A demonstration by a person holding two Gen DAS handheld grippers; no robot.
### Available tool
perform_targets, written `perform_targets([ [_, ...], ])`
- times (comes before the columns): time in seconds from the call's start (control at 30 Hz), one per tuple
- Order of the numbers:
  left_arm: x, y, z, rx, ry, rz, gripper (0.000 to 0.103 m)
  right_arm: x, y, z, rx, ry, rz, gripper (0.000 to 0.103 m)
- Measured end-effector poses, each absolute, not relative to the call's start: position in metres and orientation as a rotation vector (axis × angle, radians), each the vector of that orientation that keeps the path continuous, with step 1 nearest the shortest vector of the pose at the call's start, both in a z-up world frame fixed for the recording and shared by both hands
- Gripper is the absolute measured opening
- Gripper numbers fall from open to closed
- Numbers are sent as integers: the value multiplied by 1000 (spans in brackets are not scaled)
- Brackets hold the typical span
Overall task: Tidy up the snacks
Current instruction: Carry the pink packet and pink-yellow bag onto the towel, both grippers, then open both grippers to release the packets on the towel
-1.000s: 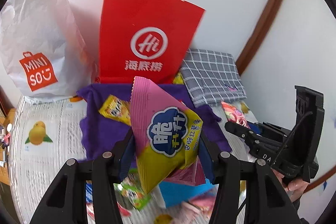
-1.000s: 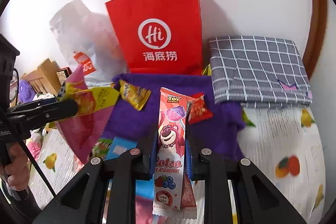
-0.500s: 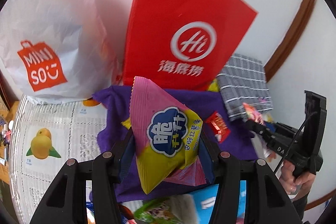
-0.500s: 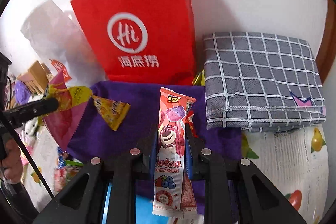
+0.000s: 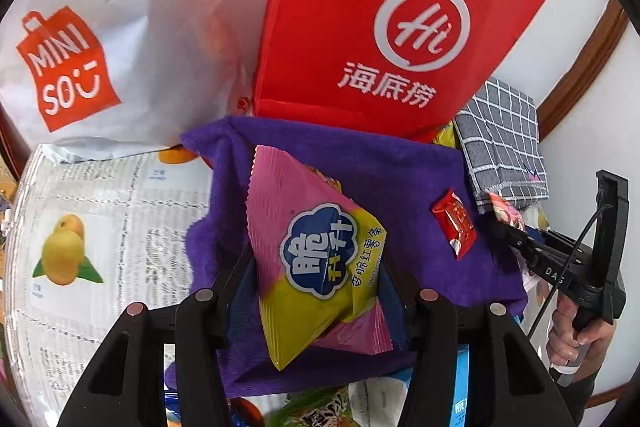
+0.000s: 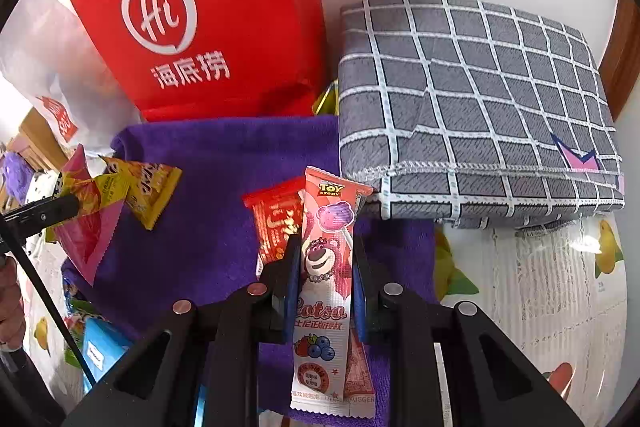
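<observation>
My left gripper (image 5: 316, 267) is shut on a pink and yellow chip bag (image 5: 312, 251), held low over the purple cloth (image 5: 392, 163). My right gripper (image 6: 325, 255) is shut on a pink Lotso lollipop packet (image 6: 326, 267), also just above the purple cloth (image 6: 224, 163). A small red snack packet (image 6: 276, 223) and a yellow snack packet (image 6: 154, 187) lie on the cloth. The red packet (image 5: 454, 223) also shows in the left wrist view, with the right gripper's side (image 5: 512, 235) beyond it.
A red paper bag (image 5: 384, 27) and a white Miniso bag (image 5: 92, 39) stand against the wall behind the cloth. A folded grey checked cloth (image 6: 472, 107) lies at the right. More snacks and a blue box (image 6: 98, 347) sit near the front on the fruit-print tablecloth (image 5: 92, 227).
Both grippers have moved forward and down toward the purple cloth, carrying their packets. The bags and the cloth now loom larger.
</observation>
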State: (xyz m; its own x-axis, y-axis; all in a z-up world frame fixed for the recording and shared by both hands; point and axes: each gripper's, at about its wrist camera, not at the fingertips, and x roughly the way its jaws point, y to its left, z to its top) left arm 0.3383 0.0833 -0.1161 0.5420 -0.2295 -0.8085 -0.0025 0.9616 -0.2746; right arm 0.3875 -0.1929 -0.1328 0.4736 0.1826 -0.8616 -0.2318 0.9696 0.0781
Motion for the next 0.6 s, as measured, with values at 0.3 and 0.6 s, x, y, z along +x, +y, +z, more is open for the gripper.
perform_targets([
  [0.3, 346, 79, -128, -265, 1046, -116, 52, 390, -182, -151, -94, 1085, 223, 23],
  [0.6, 351, 76, -136, -287, 1104, -118, 59, 395, -166, -161, -92, 1149, 247, 39],
])
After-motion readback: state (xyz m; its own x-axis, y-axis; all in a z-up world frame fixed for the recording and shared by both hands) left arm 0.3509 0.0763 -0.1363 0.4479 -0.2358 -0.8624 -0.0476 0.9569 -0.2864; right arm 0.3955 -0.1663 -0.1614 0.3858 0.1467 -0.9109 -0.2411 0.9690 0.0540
